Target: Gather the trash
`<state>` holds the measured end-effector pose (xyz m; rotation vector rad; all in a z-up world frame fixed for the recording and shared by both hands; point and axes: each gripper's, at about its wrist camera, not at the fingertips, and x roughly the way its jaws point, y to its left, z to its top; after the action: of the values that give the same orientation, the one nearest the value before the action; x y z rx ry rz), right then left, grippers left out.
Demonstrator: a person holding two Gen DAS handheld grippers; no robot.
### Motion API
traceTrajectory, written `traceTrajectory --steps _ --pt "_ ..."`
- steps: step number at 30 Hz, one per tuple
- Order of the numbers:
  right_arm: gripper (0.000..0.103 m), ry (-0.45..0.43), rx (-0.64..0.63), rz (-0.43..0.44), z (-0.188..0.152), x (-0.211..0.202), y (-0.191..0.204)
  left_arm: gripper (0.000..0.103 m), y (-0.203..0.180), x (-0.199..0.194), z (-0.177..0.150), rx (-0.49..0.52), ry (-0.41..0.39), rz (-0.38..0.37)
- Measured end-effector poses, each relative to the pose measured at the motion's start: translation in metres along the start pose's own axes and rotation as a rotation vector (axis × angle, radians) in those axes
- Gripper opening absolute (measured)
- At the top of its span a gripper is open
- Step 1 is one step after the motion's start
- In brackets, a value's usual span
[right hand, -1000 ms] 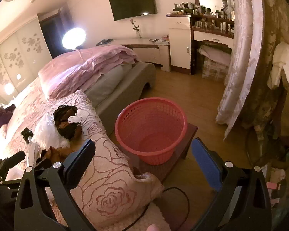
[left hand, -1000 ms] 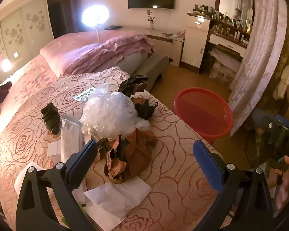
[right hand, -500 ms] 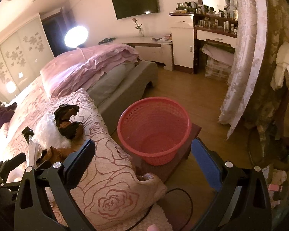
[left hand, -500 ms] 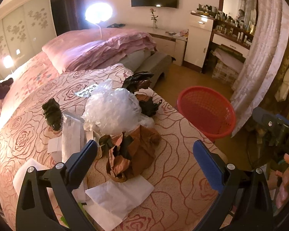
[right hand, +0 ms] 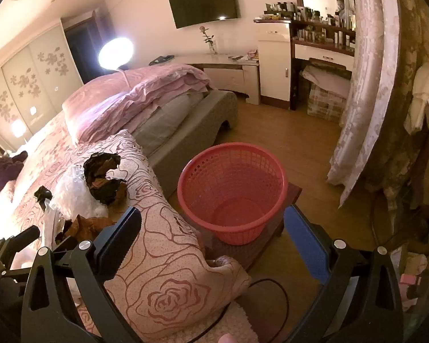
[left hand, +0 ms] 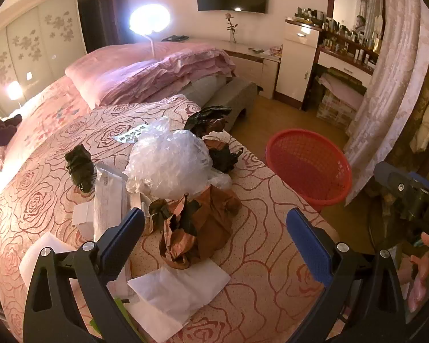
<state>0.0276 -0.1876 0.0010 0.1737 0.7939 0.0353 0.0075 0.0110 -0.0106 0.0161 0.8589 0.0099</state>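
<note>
Trash [left hand: 186,200] lies piled near the bed [left hand: 257,257] edge beside the red basket [right hand: 233,191]; your left tongs [left hand: 214,245] and right tongs [right hand: 211,243] both gape wide, holding nothing.

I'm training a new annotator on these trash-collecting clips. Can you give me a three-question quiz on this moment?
1. True or false: the red basket already has trash in it.
2. Multiple choice: the crumpled brown paper lies (A) in the basket, (B) on the bed between the fingers of the left hand-held gripper, (C) on the floor.
3. Fill in: the basket stands on a low dark ____ beside the bed.

Key:
1. False; its inside shows empty.
2. B; the open left gripper frames it without touching. The right hand-held gripper is open too, pointing at the basket.
3. Stool, or small table.
</note>
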Motion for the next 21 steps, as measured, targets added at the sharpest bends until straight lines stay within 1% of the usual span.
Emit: traceTrajectory --steps 21 --pt "0.097 0.006 0.011 -0.004 -0.0050 0.0030 -0.0033 0.096 0.0002 0.0024 -0.0005 0.000 0.003 0.002"
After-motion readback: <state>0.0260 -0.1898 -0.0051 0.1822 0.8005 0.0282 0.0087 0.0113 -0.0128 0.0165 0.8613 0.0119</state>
